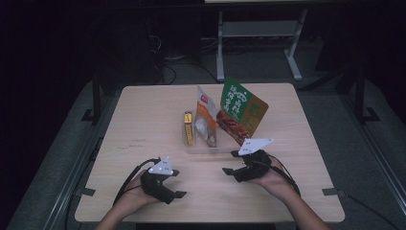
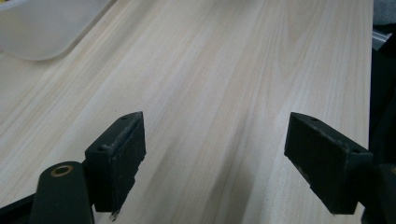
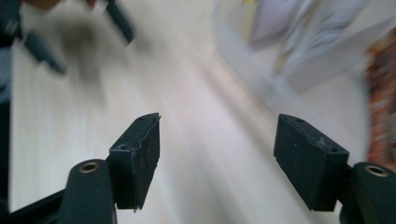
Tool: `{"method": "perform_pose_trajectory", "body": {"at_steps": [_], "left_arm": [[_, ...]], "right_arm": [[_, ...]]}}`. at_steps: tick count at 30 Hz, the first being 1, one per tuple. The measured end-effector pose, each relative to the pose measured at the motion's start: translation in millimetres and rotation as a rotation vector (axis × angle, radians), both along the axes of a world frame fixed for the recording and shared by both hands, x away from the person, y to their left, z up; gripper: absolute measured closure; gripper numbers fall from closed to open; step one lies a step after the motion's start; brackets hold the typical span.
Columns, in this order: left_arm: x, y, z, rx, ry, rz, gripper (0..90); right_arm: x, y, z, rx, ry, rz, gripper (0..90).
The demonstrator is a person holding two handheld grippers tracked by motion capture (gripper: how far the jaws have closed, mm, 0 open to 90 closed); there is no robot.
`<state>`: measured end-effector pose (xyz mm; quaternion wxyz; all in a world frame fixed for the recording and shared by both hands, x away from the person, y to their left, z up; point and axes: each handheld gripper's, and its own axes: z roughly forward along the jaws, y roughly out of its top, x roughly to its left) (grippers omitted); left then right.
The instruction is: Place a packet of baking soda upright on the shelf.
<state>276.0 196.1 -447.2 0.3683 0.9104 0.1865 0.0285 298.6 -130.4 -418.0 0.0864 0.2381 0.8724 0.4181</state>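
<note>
Just beyond the right gripper (image 1: 234, 162), the green snack bag (image 1: 242, 111) leans upright in a clear tray (image 1: 201, 147) with a white pouch (image 1: 206, 120) and a yellow box (image 1: 188, 127). That gripper is nearer; its jaws stand apart, empty. The left gripper (image 1: 177, 184) rests lower on the desk (image 1: 143, 124), jaws also apart and empty.

A pale wooden table (image 1: 143, 124) (grey floor (image 1: 258, 62) around) in dim light.

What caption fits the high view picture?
Two open grippers, left gripper and right gripper, rest near a clear tray of snack packets.
</note>
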Motion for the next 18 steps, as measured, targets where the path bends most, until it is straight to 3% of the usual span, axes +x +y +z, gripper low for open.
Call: {"method": "perform_pose_trajectory", "body": {"at_steps": [5,8,18], "left_arm": [[-1.1,-3.0,-3.3,0.009,0.011,-0.015,19.8],[-2.0,-4.8,-4.5,0.016,0.013,-0.022,19.7],[-1.1,-4.5,-3.6,0.017,0.007,-0.023,19.7]], "right_arm": [[-9.2,2.9,-11.1,-0.047,0.033,0.055,29.8],[-7.5,6.0,-13.3,-0.074,0.022,0.082,29.8],[-8.9,6.6,-13.9,-0.078,0.011,0.095,29.0]]}}
